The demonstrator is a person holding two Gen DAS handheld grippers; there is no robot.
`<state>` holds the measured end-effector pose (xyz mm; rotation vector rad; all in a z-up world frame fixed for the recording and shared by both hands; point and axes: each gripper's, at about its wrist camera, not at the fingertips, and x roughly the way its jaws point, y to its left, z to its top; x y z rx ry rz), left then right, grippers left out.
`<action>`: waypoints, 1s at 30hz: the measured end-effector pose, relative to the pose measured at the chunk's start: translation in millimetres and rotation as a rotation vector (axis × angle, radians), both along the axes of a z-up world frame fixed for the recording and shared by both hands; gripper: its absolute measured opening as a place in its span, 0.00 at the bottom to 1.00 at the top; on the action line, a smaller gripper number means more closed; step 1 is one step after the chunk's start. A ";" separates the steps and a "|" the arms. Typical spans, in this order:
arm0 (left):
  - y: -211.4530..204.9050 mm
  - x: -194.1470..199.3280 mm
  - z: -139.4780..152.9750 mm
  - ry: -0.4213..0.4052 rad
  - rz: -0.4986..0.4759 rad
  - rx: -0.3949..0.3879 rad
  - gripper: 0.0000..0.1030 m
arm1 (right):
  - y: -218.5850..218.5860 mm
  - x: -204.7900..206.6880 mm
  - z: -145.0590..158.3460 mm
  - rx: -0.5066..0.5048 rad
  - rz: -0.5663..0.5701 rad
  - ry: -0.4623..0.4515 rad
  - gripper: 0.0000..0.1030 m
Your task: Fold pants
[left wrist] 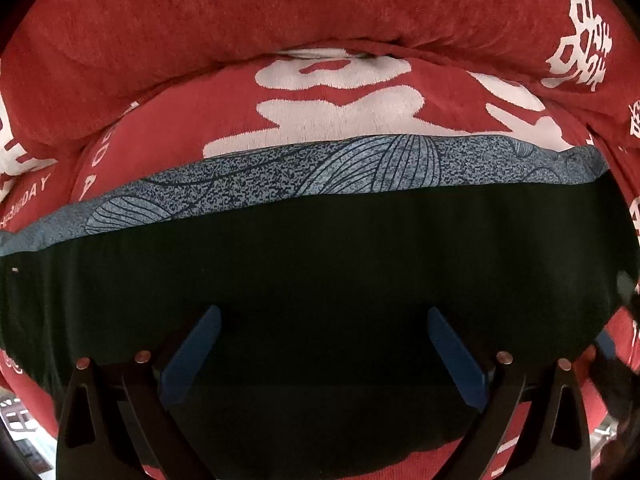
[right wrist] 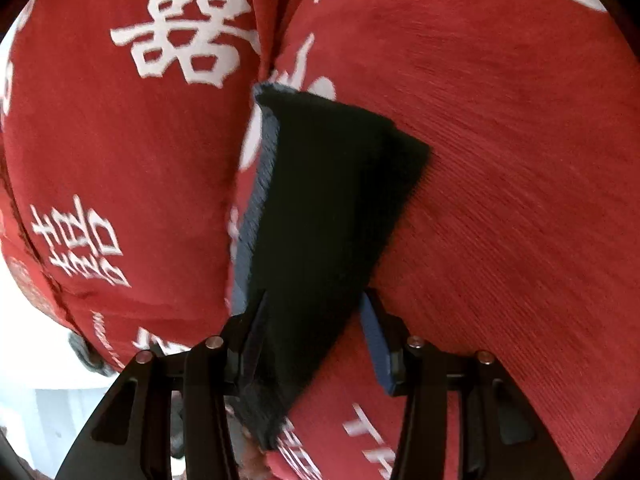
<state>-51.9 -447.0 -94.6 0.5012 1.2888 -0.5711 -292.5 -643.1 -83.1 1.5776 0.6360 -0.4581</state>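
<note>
Pants (left wrist: 320, 272): we see them dark, lying on the red cover (left wrist: 200, 20), blue patterned cloth (left wrist: 360, 168) along the far edge.
Left gripper (left wrist: 324, 344): fingers apart above the pants.
Right gripper (right wrist: 312, 320): fingers spread either side of a dark fold; we cannot tell whether it grips.

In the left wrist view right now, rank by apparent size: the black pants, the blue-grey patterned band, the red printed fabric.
1. Red printed fabric and black pants: too close to rank, since the pants lie nearer the camera.
2. Blue-grey patterned band, clearly smallest.
</note>
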 end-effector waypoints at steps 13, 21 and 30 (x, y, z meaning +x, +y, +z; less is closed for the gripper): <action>-12.2 3.0 18.6 -0.078 -0.019 0.017 0.89 | -2.0 47.6 63.8 -0.178 0.144 -0.023 0.13; -12.3 -1.5 7.7 -0.044 -0.069 -0.026 0.89 | 40.6 89.5 118.3 -0.380 0.349 0.034 0.13; 76.0 46.3 45.9 -0.029 0.006 -0.070 0.89 | 111.1 143.1 165.6 -0.616 0.551 0.158 0.13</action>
